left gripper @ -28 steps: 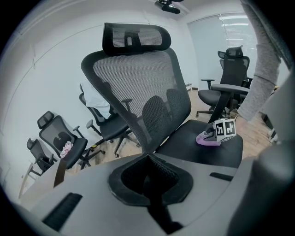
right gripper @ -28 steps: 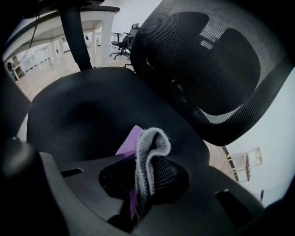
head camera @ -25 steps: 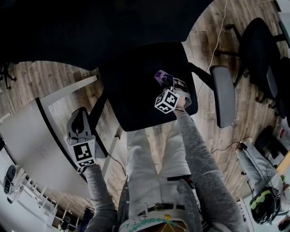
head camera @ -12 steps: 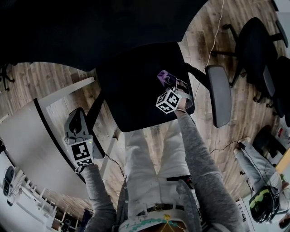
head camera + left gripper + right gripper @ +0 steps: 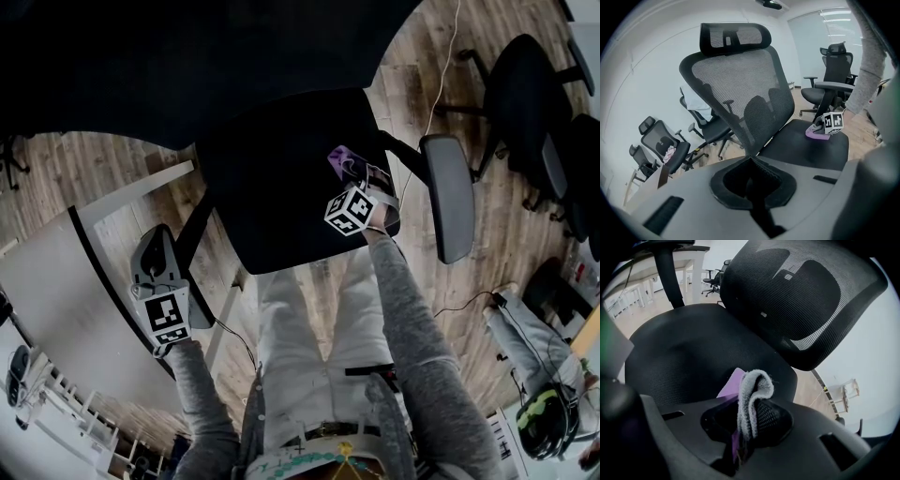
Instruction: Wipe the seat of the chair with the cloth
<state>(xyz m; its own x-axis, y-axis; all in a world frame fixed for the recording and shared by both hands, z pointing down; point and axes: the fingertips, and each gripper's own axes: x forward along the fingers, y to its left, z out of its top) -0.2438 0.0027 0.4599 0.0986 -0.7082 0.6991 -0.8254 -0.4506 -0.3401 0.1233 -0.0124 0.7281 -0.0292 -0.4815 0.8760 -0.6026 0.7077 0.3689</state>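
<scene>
The black office chair's seat fills the middle of the head view. A purple and grey cloth lies on the seat's right part, and my right gripper is shut on it. In the right gripper view the cloth bulges up out of the closed jaws of the right gripper, pressed against the seat below the mesh backrest. My left gripper hangs off the chair's left side, shut and holding nothing. From the left gripper I see the cloth across the seat.
The chair's right armrest sticks out beside the right gripper. A white table lies to the left. More black office chairs stand at the right on the wooden floor, and a white cable runs there. A person sits at the lower right.
The right gripper and the cloth have slid slightly to the right on the seat. The left gripper has drifted a little to the left. Both grips are unchanged.
</scene>
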